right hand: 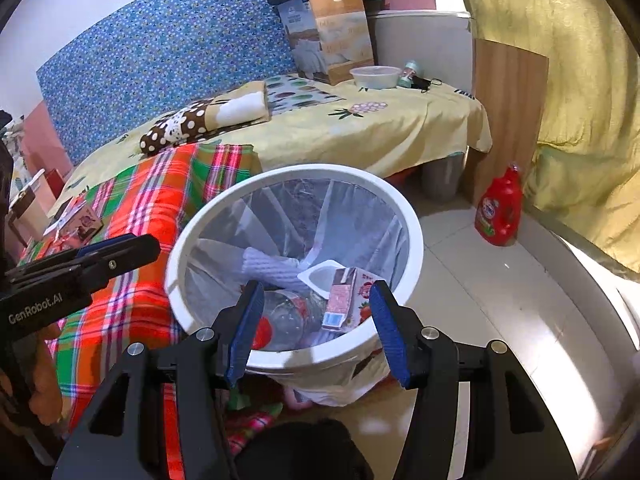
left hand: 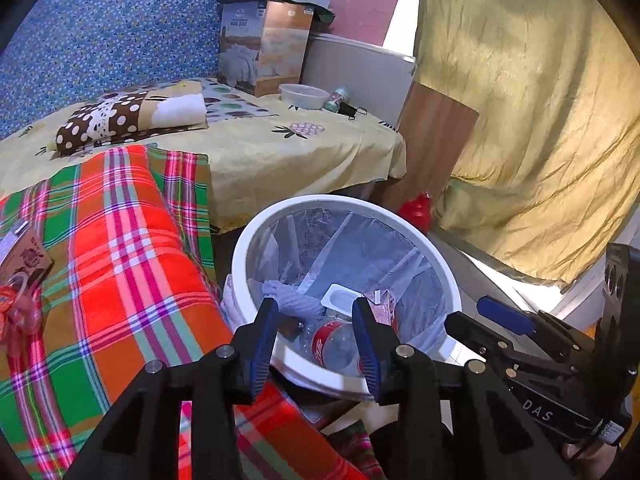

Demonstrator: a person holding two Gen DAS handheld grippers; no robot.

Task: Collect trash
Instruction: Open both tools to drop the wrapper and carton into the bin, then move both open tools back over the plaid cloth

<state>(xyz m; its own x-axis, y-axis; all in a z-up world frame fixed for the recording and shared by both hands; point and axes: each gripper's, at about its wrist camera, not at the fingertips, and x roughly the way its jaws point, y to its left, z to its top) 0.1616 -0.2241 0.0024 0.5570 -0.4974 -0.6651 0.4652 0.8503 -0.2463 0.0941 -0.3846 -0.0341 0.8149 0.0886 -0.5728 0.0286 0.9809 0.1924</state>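
Both grippers hang side by side over the round white plastic bin [left hand: 448, 276], tilted downward. The left gripper [left hand: 316, 344] stands partly open with nothing between its blue pads; the right gripper [right hand: 316, 328] is spread wide, also empty. Beside the bin lies a red, green and orange plaid blanket [left hand: 132, 264] on the bed, whose yellow printed sheet [right hand: 360, 136] stretches behind. A red detergent jug [right hand: 498, 210] stands on the floor near a wooden board. Inside the lined bin, below both grippers, rest a clear plastic bottle with a red label [left hand: 332, 344], a white plastic cup [right hand: 320, 276], a pink drink carton [right hand: 344, 300] and a white cloth [right hand: 268, 266].
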